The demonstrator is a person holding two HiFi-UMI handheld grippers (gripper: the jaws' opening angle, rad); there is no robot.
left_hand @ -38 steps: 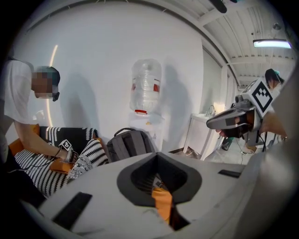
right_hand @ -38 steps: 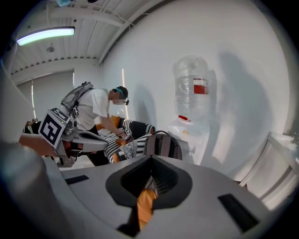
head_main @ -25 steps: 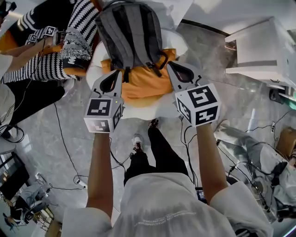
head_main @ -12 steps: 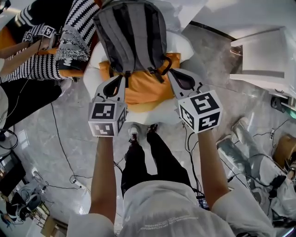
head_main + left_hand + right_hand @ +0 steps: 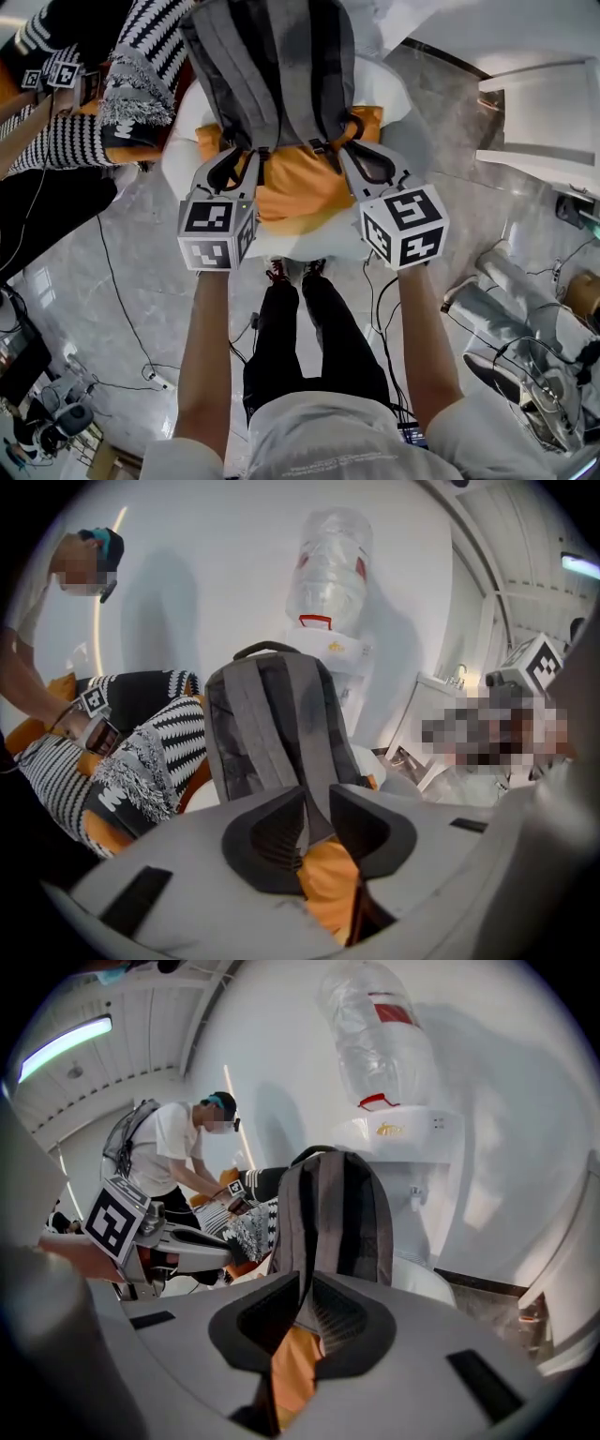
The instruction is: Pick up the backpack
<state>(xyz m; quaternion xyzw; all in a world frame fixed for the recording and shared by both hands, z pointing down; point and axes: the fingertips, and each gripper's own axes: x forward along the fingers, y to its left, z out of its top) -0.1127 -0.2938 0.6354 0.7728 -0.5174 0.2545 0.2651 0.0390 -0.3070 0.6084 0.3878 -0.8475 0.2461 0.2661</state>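
Backpack [image 5: 267, 75]: upright on orange cushion [image 5: 302, 183], at 12 o'clock of both grippers | Left gripper [image 5: 244, 155]: jaws just opening, apart, left strap [image 5: 316, 813] loose between | Right gripper [image 5: 349, 152]: jaws just easing open, pads pinching right strap [image 5: 306, 1309]

Bright even indoor light; ceiling strip light [image 5: 58, 1046] glares; strong fisheye warp; gripper views' corners black

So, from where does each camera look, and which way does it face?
Head view: on the head, facing steeply down at the backpack; arms, legs, left gripper and right gripper show.
Left gripper view: on that gripper, facing the backpack; its jaws, just opened further, stand around one strap.
Right gripper view: likewise; its jaws, just beginning to open, pinch the other strap.
Shared: the backpack.
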